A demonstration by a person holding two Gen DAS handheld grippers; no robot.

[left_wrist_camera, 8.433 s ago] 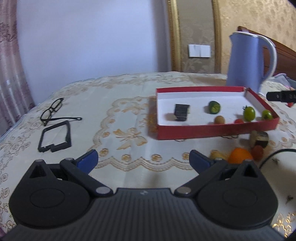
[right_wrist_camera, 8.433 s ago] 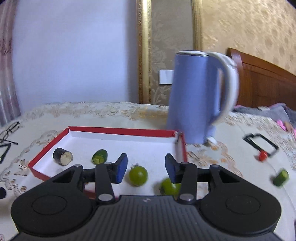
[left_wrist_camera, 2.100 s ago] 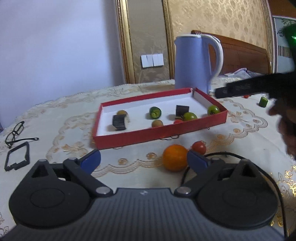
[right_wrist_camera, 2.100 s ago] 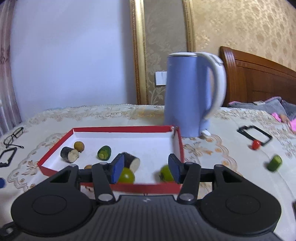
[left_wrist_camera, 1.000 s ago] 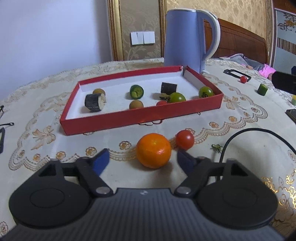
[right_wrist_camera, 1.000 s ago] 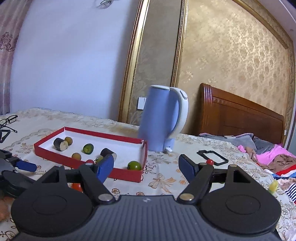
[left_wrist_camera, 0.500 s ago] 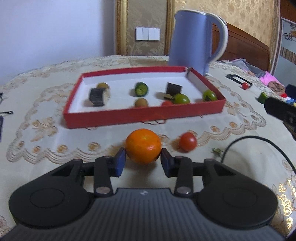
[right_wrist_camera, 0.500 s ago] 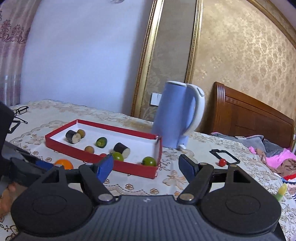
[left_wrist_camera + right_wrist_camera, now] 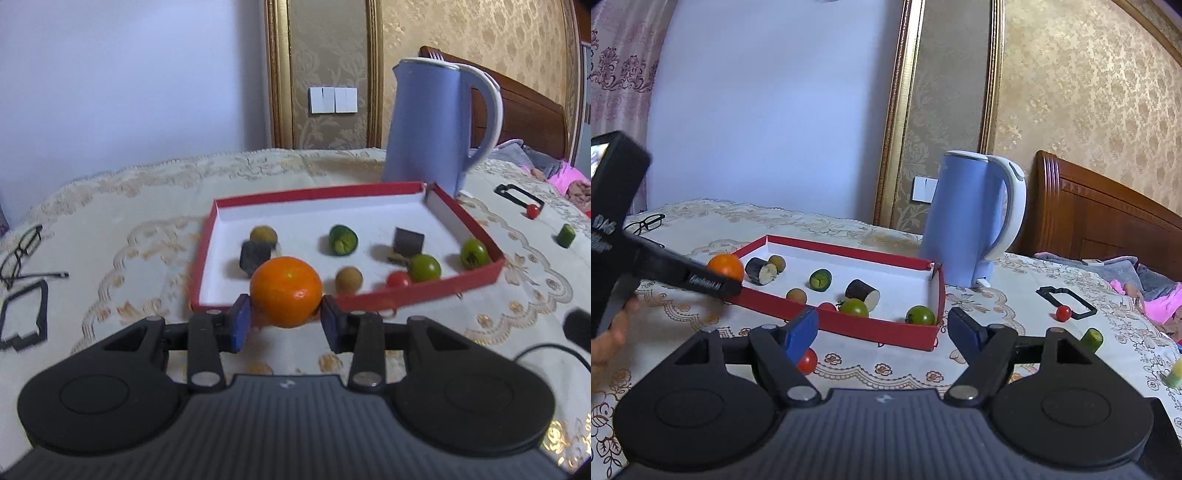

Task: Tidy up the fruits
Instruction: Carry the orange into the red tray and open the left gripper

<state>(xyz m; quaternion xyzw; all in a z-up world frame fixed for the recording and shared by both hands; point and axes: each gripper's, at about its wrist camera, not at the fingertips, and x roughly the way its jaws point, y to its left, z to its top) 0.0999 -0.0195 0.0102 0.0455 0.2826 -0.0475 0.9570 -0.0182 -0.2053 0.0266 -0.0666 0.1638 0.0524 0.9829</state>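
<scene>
My left gripper (image 9: pixel 284 326) is shut on an orange (image 9: pixel 285 291) and holds it above the tablecloth, just in front of the red tray's near left wall (image 9: pixel 406 293). In the right wrist view the orange (image 9: pixel 726 266) hangs at the tray's left end (image 9: pixel 849 325). The tray holds green tomatoes (image 9: pixel 424 267), a cucumber piece (image 9: pixel 342 240), dark eggplant chunks (image 9: pixel 407 242), brown longans (image 9: pixel 348 278) and a red cherry tomato (image 9: pixel 398 279). My right gripper (image 9: pixel 882 332) is open and empty, in front of the tray. A red cherry tomato (image 9: pixel 807 361) lies on the cloth below its left finger.
A blue kettle (image 9: pixel 436 122) stands behind the tray's far right corner. Glasses (image 9: pixel 22 253) and a black frame (image 9: pixel 26 321) lie at the left. Another black frame with a red tomato (image 9: pixel 1063 313) and a cucumber piece (image 9: pixel 1091 339) lie at the right. A black cable (image 9: pixel 546 350) runs at the right.
My left gripper has lifted the orange off the cloth and carried it toward the tray's near wall. The right gripper stays open and has shifted slightly.
</scene>
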